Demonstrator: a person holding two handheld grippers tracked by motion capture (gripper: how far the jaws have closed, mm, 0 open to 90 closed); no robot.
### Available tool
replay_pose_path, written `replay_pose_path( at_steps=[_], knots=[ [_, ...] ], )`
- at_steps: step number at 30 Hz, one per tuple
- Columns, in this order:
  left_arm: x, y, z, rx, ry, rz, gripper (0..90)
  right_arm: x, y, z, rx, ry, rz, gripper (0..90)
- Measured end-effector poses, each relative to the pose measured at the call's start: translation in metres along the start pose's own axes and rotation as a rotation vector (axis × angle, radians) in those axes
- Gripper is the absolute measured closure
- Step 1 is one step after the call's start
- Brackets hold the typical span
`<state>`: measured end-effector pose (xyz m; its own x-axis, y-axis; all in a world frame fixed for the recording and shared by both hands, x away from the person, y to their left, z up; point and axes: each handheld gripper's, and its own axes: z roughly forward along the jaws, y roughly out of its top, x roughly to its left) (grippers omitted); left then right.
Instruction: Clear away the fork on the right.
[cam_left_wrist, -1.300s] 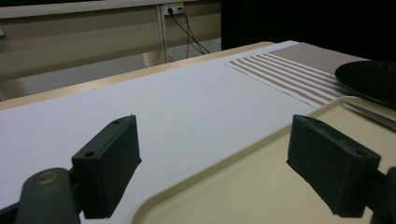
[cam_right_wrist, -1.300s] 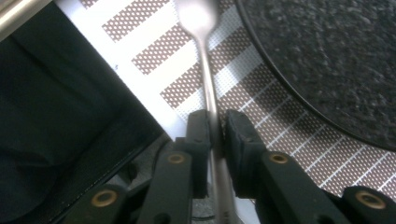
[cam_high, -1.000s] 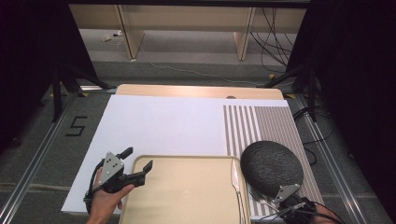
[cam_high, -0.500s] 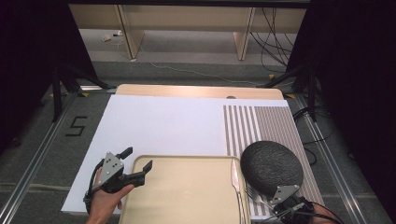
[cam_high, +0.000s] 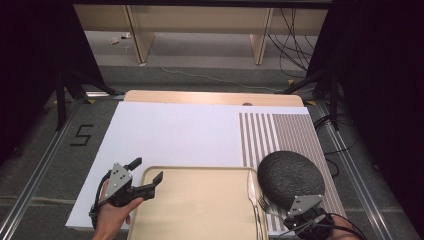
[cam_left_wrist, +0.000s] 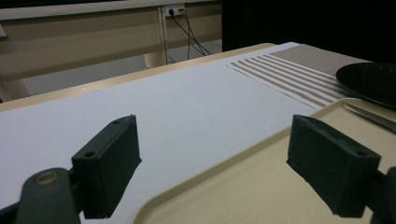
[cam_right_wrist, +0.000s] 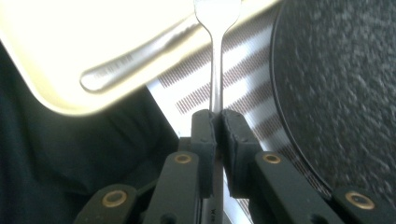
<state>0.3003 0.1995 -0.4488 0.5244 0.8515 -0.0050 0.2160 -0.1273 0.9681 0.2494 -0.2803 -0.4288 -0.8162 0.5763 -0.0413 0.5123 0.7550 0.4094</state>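
Your right tongs (cam_right_wrist: 217, 122) pinch the fork (cam_right_wrist: 216, 56) by its handle between the tray (cam_high: 200, 210) and dark plate (cam_high: 290, 177) at five o'clock; next carry it clear while your spread left tongs (cam_high: 145, 172) straddle the tray corner.

You have two tools in play: the left tool (cam_high: 148, 178) and the right tool (cam_right_wrist: 217, 122). On the bench (cam_high: 210, 98) you have one beige tray (cam_high: 200, 210), one dark plate (cam_high: 290, 180), one fork (cam_right_wrist: 215, 56) and one knife (cam_high: 252, 192). You also have one white sheet (cam_high: 175, 137) and one striped placemat (cam_high: 277, 132) under them.
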Motion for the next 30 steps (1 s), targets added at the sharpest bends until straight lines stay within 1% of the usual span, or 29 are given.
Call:
replay_pose_path(
  at_steps=[1, 2, 3, 4, 5, 6, 7, 9, 11, 12, 16, 18, 19, 22, 23, 24, 25, 26, 27, 29, 30],
  knots=[
    [0.0, 0.0, 0.0, 0.0, 0.0, 0.0, 16.7, 0.0, 0.002, -0.001, -0.008, 0.012, 0.006, 84.4],
    [0.0, 0.0, 0.0, -0.001, 0.0, 0.0, 16.7, -0.001, 0.003, 0.0, -0.024, 0.017, -0.005, 84.4],
    [0.0, 0.0, 0.0, 0.0, 0.0, 0.0, 16.7, -0.001, 0.006, 0.0, -0.035, 0.021, 0.006, 84.4],
    [0.0, 0.0, 0.0, 0.0, 0.0, -0.003, 16.7, -0.001, 0.008, -0.001, -0.049, 0.041, 0.007, 84.4],
    [0.0, 0.0, 0.0, -0.002, 0.001, -0.005, 16.7, -0.001, 0.01, -0.002, -0.056, 0.049, 0.005, 84.4],
    [0.0, 0.0, 0.0, -0.006, -0.001, -0.007, 16.7, 0.001, 0.012, -0.003, -0.065, 0.048, 0.021, 84.5],
    [0.0, 0.0, 0.0, -0.007, -0.002, -0.007, 16.7, 0.001, 0.014, -0.003, -0.07, 0.058, 0.024, 84.4],
    [0.0, 0.0, 0.0, -0.007, -0.002, -0.006, 16.7, 0.001, 0.019, -0.003, -0.098, 0.084, 0.019, 84.4],
    [0.0, 0.0, 0.0, -0.002, 0.002, -0.006, 16.7, 0.002, 0.024, -0.002, -0.118, 0.088, 0.036, 84.4],
    [0.0, 0.0, 0.0, -0.002, 0.001, -0.005, 16.7, 0.002, 0.026, -0.001, -0.122, 0.092, 0.033, 84.4],
    [0.001, 0.0, 0.0, -0.009, -0.002, -0.01, 16.7, 0.005, 0.036, 0.0, -0.133, 0.132, 0.048, 84.4],
    [0.001, 0.0, 0.0, -0.006, -0.001, -0.008, 16.7, 0.006, 0.042, 0.001, -0.14, 0.135, 0.042, 84.4],
    [0.001, 0.0, 0.0, -0.004, 0.001, -0.007, 16.7, 0.008, 0.045, 0.003, -0.146, 0.13, 0.052, 84.5],
    [0.001, 0.0, 0.0, -0.006, 0.001, -0.009, 16.7, 0.01, 0.053, 0.005, -0.164, 0.16, 0.042, 84.4],
    [0.001, 0.0, -0.001, -0.005, 0.001, -0.007, 16.7, 0.01, 0.056, 0.005, -0.165, 0.17, 0.028, 84.5],
    [0.001, 0.0, -0.001, -0.005, 0.002, -0.007, 16.7, 0.012, 0.059, 0.006, -0.166, 0.17, 0.039, 84.4],
    [0.001, 0.0, -0.001, -0.006, 0.003, -0.006, 16.7, 0.012, 0.061, 0.007, -0.178, 0.169, 0.037, 84.4],
    [0.001, 0.0, -0.001, -0.006, 0.004, -0.008, 16.6, 0.013, 0.063, 0.006, -0.169, 0.184, 0.035, 84.4],
    [0.001, 0.0, -0.001, -0.006, 0.003, -0.007, 16.7, 0.014, 0.065, 0.007, -0.175, 0.178, 0.044, 84.4],
    [0.001, 0.0, 0.0, -0.005, 0.001, -0.007, 16.7, 0.015, 0.068, 0.008, -0.173, 0.185, 0.048, 84.4],
    [0.001, 0.0, 0.0, -0.005, 0.001, -0.007, 16.7, 0.015, 0.069, 0.008, -0.175, 0.186, 0.064, 84.4]
  ],
)
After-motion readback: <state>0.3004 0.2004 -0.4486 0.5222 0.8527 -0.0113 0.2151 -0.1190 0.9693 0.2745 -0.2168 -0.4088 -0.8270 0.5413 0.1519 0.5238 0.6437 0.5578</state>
